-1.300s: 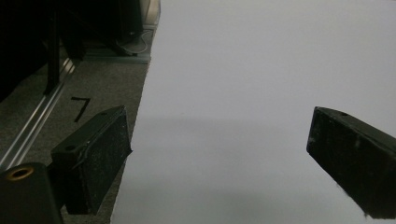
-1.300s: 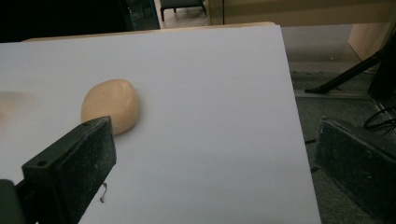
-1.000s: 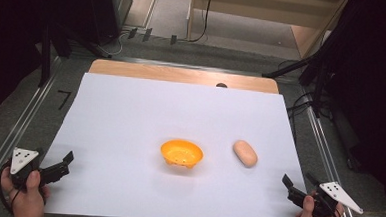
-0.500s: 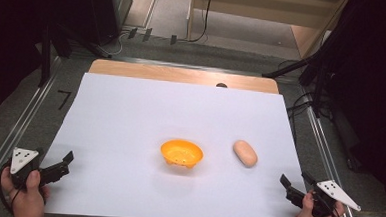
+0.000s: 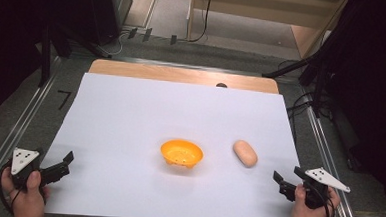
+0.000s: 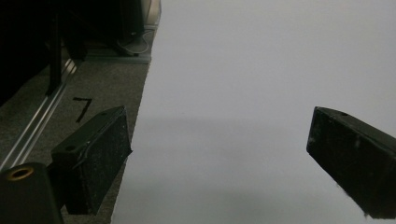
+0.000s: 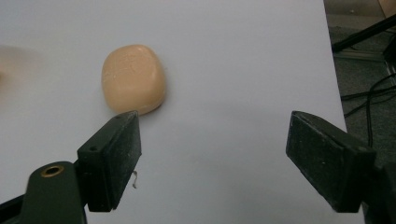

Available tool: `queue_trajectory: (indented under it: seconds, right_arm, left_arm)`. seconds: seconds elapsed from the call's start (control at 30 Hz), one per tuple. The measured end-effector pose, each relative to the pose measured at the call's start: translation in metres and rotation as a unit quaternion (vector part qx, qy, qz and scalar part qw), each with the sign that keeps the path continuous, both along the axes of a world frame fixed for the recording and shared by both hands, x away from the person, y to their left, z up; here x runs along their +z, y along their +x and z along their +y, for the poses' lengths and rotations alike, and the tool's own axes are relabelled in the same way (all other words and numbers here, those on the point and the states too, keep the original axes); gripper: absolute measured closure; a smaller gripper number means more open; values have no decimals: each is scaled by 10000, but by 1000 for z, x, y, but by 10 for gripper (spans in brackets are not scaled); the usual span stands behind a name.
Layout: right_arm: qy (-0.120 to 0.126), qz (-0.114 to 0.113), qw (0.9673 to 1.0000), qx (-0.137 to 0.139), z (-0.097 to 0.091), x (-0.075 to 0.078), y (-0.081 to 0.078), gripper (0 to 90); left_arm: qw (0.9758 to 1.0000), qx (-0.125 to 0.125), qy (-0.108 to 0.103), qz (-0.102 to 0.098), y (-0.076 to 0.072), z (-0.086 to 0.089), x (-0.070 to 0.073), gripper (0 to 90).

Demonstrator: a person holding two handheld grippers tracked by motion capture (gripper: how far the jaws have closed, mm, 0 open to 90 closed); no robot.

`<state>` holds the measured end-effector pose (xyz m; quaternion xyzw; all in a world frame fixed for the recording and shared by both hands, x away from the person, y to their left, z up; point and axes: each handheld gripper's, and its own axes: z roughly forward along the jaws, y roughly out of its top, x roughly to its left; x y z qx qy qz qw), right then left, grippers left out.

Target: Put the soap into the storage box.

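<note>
**Right gripper edges inward, left one holds**

Your right gripper (image 5: 283,183) has crept slightly inward along the near edge of the white paper sheet (image 5: 130,115), jaws spread wide and empty. Your left gripper (image 5: 63,165) stays put, also released. Beyond your right gripper lies the peach oval bread roll (image 5: 244,153), beside the orange perforated plastic bowl (image 5: 181,153), both unmoved.

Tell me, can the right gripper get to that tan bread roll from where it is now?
Probably yes. The right gripper is open, near the table's right front corner, and the bread roll lies just ahead and to its left on bare white paper. Nothing stands between them; the orange bowl sits farther left.
</note>
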<state>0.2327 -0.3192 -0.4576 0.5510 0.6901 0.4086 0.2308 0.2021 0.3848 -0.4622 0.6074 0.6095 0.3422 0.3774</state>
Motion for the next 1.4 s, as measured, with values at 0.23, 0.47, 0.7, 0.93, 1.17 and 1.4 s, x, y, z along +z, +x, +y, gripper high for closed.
queue_trajectory:
  seconds: [0.23, 0.47, 0.7, 0.93, 1.17, 1.4]
  right_arm:
    - [-184, 451, 9986, 213, 6, 5, 24, 185]
    - [-409, 773, 9952, 430, 15, 11, 44, 184]
    - [-612, 1044, 9904, 665, 26, 13, 63, 141]
    - [-761, 1393, 9831, 907, 41, 17, 77, 94]
    - [-993, 1669, 9737, 1188, 57, 18, 92, 45]
    - [-1082, 1926, 9654, 1384, 76, 16, 105, 70]
  left_arm:
    - [10000, -19, 17, 12, 0, 0, 0, 67]
    - [10000, -5, 56, -14, 0, -1, 0, 67]
    - [10000, -58, 30, -27, -1, -1, 0, 30]
    - [10000, -33, 55, -57, -1, -1, 0, 24]
    - [9999, -67, 82, -52, -1, -2, 0, 0]
    - [9999, -58, 94, -39, -1, -2, 0, 0]
